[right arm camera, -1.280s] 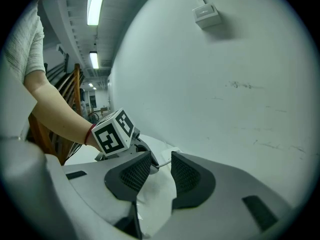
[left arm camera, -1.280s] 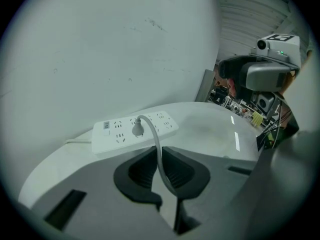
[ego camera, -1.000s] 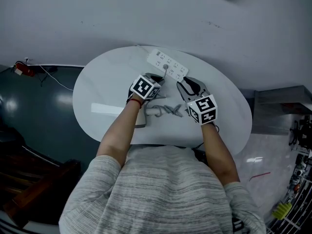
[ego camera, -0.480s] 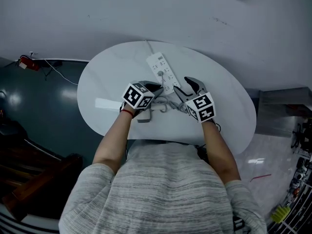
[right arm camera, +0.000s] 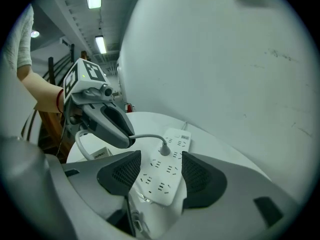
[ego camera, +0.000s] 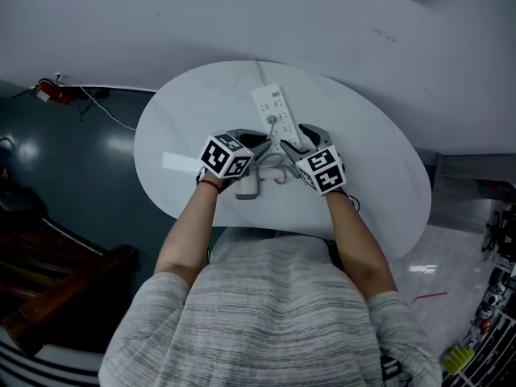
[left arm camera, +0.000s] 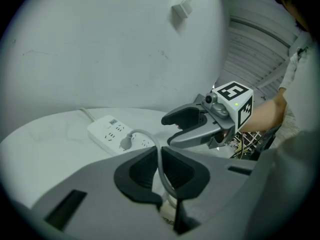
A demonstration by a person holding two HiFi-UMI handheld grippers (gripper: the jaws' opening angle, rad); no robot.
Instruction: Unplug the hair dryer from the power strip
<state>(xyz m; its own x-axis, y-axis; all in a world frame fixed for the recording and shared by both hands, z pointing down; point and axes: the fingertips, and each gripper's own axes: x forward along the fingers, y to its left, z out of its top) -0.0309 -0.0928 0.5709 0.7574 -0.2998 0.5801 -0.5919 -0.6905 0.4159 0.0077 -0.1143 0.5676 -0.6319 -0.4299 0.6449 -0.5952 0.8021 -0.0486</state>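
The left claw (left arm camera: pixel 159 159) is pinched narrow on the grey cord (left arm camera: pixel 145 132), which runs up between its pads and curves over to the plug (left arm camera: pixel 125 143). That plug sits pushed into a socket on the white power strip (left arm camera: pixel 107 130), so the dryer is not yet unplugged. The right claw (right arm camera: pixel 161 171) is opening, its jaws spread wide with the near end of the strip between them; the pads do not press on it. The two claws are close together over the round white bench (ego camera: pixel 371 176), and the pale hair dryer (ego camera: pixel 247 189) lies just below the left wrist.
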